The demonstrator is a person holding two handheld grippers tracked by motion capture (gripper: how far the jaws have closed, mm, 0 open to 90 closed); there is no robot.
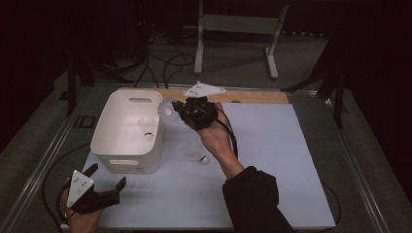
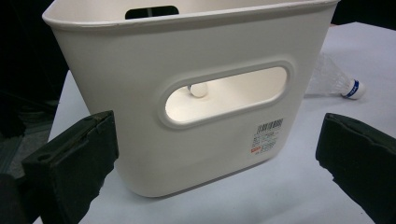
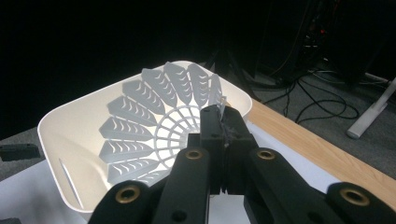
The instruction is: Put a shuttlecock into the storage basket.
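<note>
Shuttlecocks number three: one (image 1: 167, 108) pinched in right tongs (image 1: 179, 109), left tongs (image 1: 104, 177) wide open, empty.

A smooth, faintly glossy cream plastic is seen on the bin (image 2: 140, 116) in the centre of the left gripper view, with a small printed paper label (image 2: 267, 136) at its lower right. The shuttlecock (image 3: 159, 126) at the centre of the right gripper view is formed of thin, translucent white plastic mesh, pinched by matt black jaws. A matt white sheet (image 1: 272, 160) is laid over the table, and a bare wood strip (image 1: 252, 96) is shown at its upper edge.
</note>
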